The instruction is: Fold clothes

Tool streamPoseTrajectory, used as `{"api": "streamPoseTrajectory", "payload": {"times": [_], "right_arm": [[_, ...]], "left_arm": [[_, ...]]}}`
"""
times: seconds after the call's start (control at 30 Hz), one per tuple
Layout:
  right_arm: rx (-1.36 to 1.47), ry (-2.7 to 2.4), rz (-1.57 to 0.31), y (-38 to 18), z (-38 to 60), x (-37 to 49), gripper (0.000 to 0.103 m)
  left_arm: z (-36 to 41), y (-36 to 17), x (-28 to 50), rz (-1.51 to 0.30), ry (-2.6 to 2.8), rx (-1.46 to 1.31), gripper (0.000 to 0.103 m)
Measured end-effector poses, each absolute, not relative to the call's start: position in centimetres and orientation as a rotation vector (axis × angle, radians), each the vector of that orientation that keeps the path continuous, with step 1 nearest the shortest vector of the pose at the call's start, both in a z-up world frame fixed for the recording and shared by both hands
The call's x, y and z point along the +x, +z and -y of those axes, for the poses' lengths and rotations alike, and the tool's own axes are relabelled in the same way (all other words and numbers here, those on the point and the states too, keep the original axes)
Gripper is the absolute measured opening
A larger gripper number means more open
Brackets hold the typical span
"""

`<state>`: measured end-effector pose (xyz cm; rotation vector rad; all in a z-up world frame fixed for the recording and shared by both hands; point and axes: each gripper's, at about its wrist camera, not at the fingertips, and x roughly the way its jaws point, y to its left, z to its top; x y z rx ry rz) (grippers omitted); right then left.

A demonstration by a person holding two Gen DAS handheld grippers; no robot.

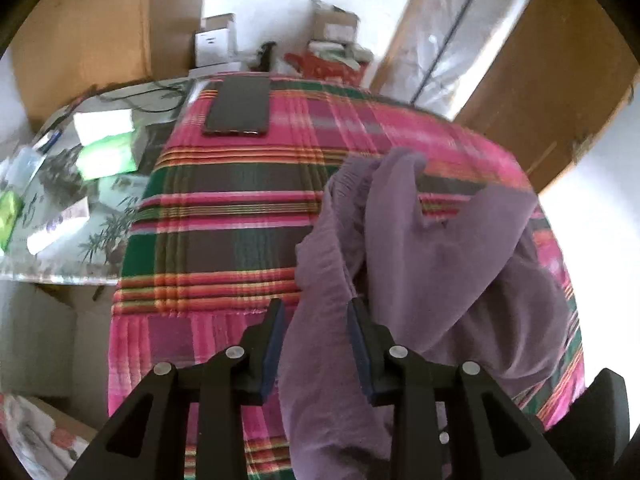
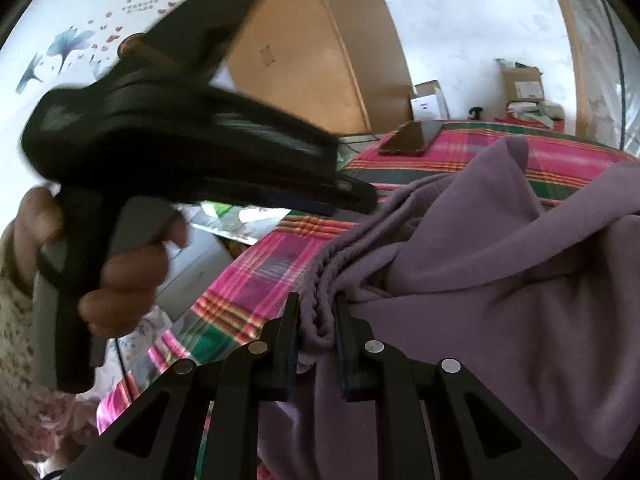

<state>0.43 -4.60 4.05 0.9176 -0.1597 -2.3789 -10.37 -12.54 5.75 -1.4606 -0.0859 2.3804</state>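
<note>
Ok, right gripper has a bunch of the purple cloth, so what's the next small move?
Probably re-close the left gripper on the purple cloth: its jaws stand apart around a hanging fold, while the right gripper pinches a bunched edge alone.

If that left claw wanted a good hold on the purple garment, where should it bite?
Probably the ribbed hem of the purple garment, where it bunches beside the right claw. Come from the near edge of the plaid cloth; gathered folds give more to pinch than the flat middle.
</note>
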Motion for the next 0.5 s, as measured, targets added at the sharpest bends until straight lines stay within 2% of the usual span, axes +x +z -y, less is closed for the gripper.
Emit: {"api": "streamPoseTrajectory", "payload": {"times": [0.23,0.4,0.5], "right_arm": [[0.940,-2.374,0.115,3.6,5.0,0.6,0.016],[0.937,-2.384,0.067,3.6,5.4,1.0,0.016],[0.944,-2.379,0.077,3.5,5.3,1.0,0.016]], "left_arm": [[10.9,5.0,-11.9,-0.035,2.399,-1.536,0.036],[10.7,6.0,-11.8,-0.013,2.424,-1.476,0.036],[9.6,5.4,-11.9,-0.108,2.409,-1.513,0.036]]}}
